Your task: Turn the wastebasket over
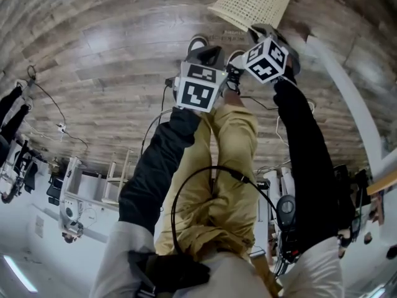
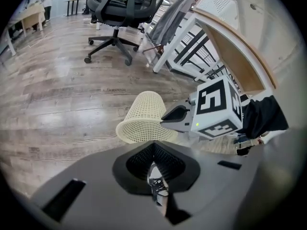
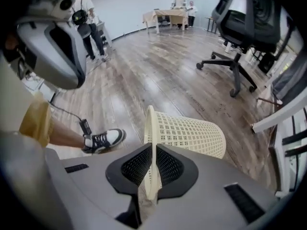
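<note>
A cream mesh wastebasket (image 1: 254, 2) lies on its side on the wood floor, its open mouth toward the person's feet. My right gripper (image 1: 260, 31) points steeply down at it. In the right gripper view the basket's rim (image 3: 149, 123) runs edge-on between the two dark pads of the right gripper (image 3: 153, 150), which press on it. The left gripper view shows the wastebasket (image 2: 144, 116) just ahead and the right gripper (image 2: 175, 116) at its rim. My left gripper (image 2: 153, 145) hangs apart from the basket above the person's shoe, jaws together and holding nothing.
A black office chair (image 2: 115, 13) stands beyond the basket, with a white rack (image 2: 192, 47) and a wood-topped desk to its right. A black cable and plug (image 3: 84, 126) lie by the person's shoe (image 3: 103, 139). People stand at a far table (image 3: 168, 16).
</note>
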The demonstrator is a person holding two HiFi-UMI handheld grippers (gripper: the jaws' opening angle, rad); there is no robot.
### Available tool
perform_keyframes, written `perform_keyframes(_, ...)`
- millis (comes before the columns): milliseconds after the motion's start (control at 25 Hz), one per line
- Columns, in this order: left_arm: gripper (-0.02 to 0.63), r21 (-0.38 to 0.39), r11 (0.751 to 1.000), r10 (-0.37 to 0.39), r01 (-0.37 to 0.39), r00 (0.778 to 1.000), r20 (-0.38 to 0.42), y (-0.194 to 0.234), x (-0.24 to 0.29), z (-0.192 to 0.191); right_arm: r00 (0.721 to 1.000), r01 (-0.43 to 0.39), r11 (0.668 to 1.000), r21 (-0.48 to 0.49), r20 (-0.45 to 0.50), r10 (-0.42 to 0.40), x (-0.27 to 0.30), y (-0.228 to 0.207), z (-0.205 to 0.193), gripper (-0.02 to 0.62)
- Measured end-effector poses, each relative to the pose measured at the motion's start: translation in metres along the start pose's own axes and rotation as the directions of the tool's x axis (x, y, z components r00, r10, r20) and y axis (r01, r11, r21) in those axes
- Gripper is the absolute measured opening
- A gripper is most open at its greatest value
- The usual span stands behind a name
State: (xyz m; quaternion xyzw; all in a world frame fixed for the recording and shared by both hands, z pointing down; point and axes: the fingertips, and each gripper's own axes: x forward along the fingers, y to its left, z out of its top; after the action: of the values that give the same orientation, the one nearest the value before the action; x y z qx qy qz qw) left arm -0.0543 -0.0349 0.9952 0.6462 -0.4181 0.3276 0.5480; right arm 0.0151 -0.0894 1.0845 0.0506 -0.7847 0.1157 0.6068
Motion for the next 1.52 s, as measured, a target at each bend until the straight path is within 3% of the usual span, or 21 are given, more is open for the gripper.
perform_keyframes(120,0.003,0.011,1.0,0.001,-0.001,1.0,0.006,-0.007,-0.006,0.008,0.997,-0.038,0.989,0.145,0.07,0.028,-0.02,-0.005,0.011,0.044)
perform_keyframes(200,0.003,0.021,1.0,0.002,-0.003,1.0,0.017,-0.011,-0.01,0.017,0.989,-0.105,0.957,0.272,0.132,0.071,-0.031,-0.006,0.018,0.044)
perform_keyframes(320,0.003,0.034,0.999,0.004,-0.005,1.0,0.028,-0.016,-0.013,0.025,0.963,-0.223,0.87,0.441,0.237,0.126,-0.041,-0.01,0.023,0.044)
perform_keyframes(440,0.003,0.043,0.999,-0.001,0.0,1.0,0.028,-0.019,-0.01,0.027,0.94,-0.293,0.767,0.57,0.319,0.122,-0.042,-0.026,0.017,0.046)
perform_keyframes(520,0.003,0.049,0.999,-0.003,0.002,1.0,0.024,-0.019,-0.009,0.025,0.934,-0.298,0.707,0.642,0.35,0.076,-0.045,-0.043,0.011,0.046)
perform_keyframes(640,0.003,0.04,0.999,0.003,-0.003,1.0,0.01,-0.014,-0.006,0.015,0.945,-0.247,0.662,0.707,0.328,0.003,-0.048,-0.066,-0.008,0.048)
perform_keyframes(760,0.003,0.031,0.999,0.01,-0.01,1.0,-0.001,-0.015,-0.005,0.009,0.964,-0.153,0.64,0.753,0.258,-0.072,-0.051,-0.087,-0.038,0.048)
perform_keyframes(920,0.003,0.042,0.999,0.008,-0.008,1.0,-0.003,-0.019,-0.002,0.011,0.983,0.007,0.653,0.757,0.115,-0.144,-0.051,-0.105,-0.079,0.048)
perform_keyframes(1160,0.003,0.078,0.997,-0.005,0.005,1.0,-0.003,-0.029,0.004,0.015,0.974,0.176,0.637,0.751,-0.039,-0.223,-0.044,-0.114,-0.121,0.048)
perform_keyframes(1280,0.003,0.097,0.995,-0.006,0.007,1.0,-0.012,-0.032,0.008,0.014,0.969,0.204,0.61,0.765,-0.068,-0.238,-0.039,-0.116,-0.13,0.053)
perform_keyframes(1400,0.003,0.106,0.994,-0.006,0.008,1.0,-0.02,-0.036,0.01,0.013,0.972,0.194,0.587,0.786,-0.071,-0.226,-0.038,-0.117,-0.134,0.117)
perform_keyframes(1520,0.003,0.121,0.993,-0.006,0.008,1.0,-0.019,-0.04,0.006,0.016,0.973,0.181,0.566,0.805,-0.063,-0.221,-0.041,-0.114,-0.137,0.13)
